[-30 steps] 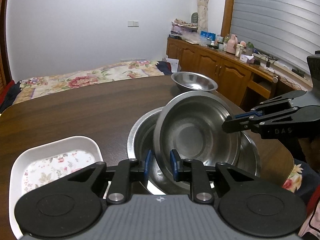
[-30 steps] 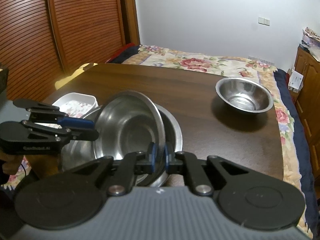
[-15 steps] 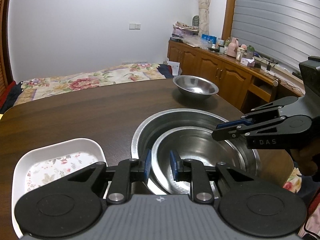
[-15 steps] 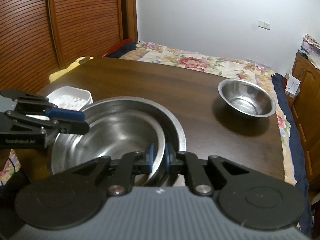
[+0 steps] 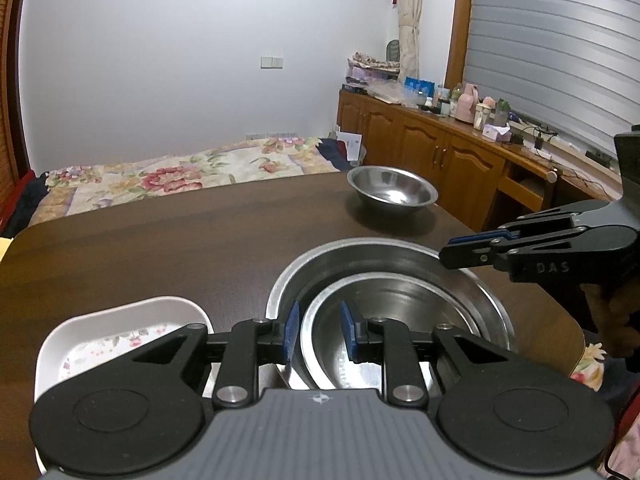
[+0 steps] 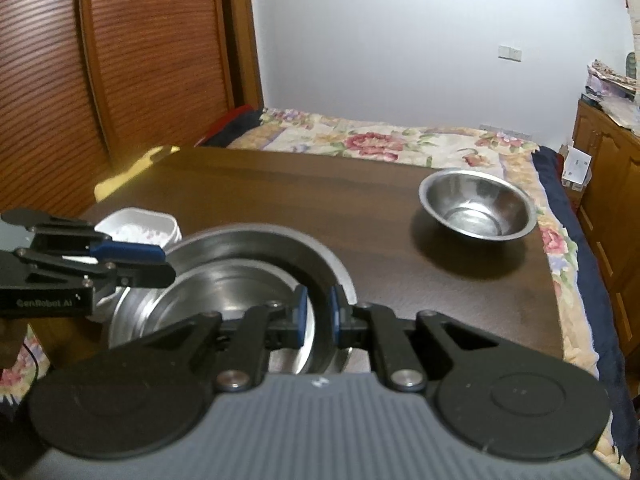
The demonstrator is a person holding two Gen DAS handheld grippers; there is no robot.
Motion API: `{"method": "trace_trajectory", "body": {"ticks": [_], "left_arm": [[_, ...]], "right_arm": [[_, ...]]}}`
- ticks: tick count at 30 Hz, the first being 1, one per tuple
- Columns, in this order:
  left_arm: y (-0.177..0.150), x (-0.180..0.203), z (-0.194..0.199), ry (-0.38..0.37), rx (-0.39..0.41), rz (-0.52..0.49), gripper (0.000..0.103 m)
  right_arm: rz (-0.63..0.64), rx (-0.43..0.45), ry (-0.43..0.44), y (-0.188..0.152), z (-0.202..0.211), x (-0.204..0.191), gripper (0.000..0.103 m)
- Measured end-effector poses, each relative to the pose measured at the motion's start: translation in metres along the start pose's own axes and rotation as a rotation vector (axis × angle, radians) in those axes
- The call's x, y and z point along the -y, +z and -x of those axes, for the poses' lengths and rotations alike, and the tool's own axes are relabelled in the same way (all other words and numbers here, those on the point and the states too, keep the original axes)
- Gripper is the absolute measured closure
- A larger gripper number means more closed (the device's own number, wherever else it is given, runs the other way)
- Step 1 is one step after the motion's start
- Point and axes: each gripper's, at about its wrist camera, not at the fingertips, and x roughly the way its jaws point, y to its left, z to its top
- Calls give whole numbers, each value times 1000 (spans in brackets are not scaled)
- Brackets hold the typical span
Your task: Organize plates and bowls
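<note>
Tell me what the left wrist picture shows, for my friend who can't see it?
A smaller steel bowl sits nested inside a bigger steel bowl on a dark wooden table, with the left gripper at the smaller bowl's near rim. The right gripper reaches in from the right, a white flowery dish lies left, and another steel bowl stands farther back.

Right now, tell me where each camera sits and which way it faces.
Left wrist: behind the left gripper, facing the nested bowls and the cabinets; right gripper shows at the right.
Right wrist: behind the right gripper, facing the nested bowls and the bed; left gripper shows at the left.
Shared: both grippers, inner bowl, small bowl, white dish.
</note>
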Motion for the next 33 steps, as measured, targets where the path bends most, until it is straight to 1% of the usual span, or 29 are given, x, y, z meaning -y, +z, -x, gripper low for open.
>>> {"method": "trace_trajectory", "body": {"ticks": [6, 8, 12, 18, 20, 23, 24, 25, 26, 27, 28, 33], "left_arm": [[11, 3, 1, 1, 19, -14, 77], [15, 5, 1, -2, 26, -18, 74], [24, 10, 1, -3, 41, -39, 72], [45, 18, 1, -17, 66, -60, 62], [51, 20, 0, -21, 73, -66, 53], [59, 24, 0, -37, 85, -66, 44], [61, 25, 0, -41, 93, -65, 43], [63, 25, 1, -43, 99, -66, 41], [65, 26, 1, -47, 105, -67, 40], [68, 27, 0, -50, 108, -67, 39], [70, 30, 0, -52, 111, -68, 38], [81, 37, 1, -66, 143, -75, 30]], "right_arm": [[-19, 40, -14, 6, 10, 7, 91], [-26, 52, -21, 7, 13, 10, 91], [-44, 70, -41, 8, 18, 19, 91], [-82, 97, -65, 13, 27, 34, 90], [-87, 109, -81, 14, 32, 38, 89], [-104, 121, -99, 15, 37, 46, 88], [-113, 125, -105, 15, 39, 49, 87], [-122, 130, -111, 15, 41, 52, 76], [-129, 136, -118, 15, 42, 54, 68], [-136, 143, -126, 14, 44, 57, 55], [-143, 152, -138, 14, 46, 60, 53], [-161, 161, -170, 16, 46, 75, 51]]}}
